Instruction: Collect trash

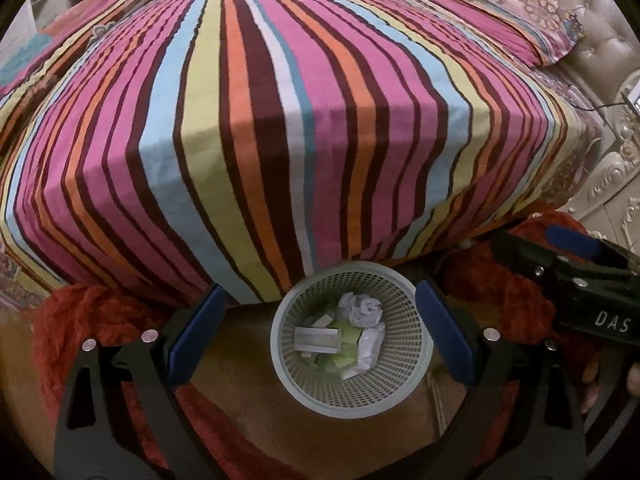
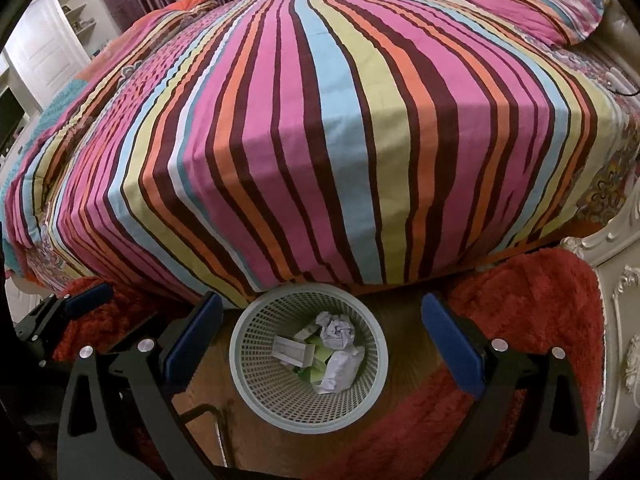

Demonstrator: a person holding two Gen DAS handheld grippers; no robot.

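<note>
A pale green mesh waste basket (image 1: 416, 344) stands on the floor at the foot of a striped bed; it also shows in the right wrist view (image 2: 372, 380). Inside lie a crumpled white paper ball (image 1: 360, 309) (image 2: 337, 330), a flat white wrapper (image 1: 317, 338) (image 2: 289, 350) and green and white scraps. My left gripper (image 1: 320, 320) is open and empty above the basket, its blue pads either side. My right gripper (image 2: 322, 328) is open and empty, also above the basket. The right gripper appears in the left wrist view (image 1: 576, 264); the left one sits at the right view's left edge (image 2: 60, 312).
The bed with its striped cover (image 1: 280, 120) (image 2: 320, 140) fills the space ahead. A red shaggy rug (image 1: 80, 320) (image 2: 540, 320) lies around the basket on a wooden floor. Ornate cream furniture (image 1: 616, 184) (image 2: 616, 300) stands at the right. A white cabinet (image 2: 44, 44) stands far left.
</note>
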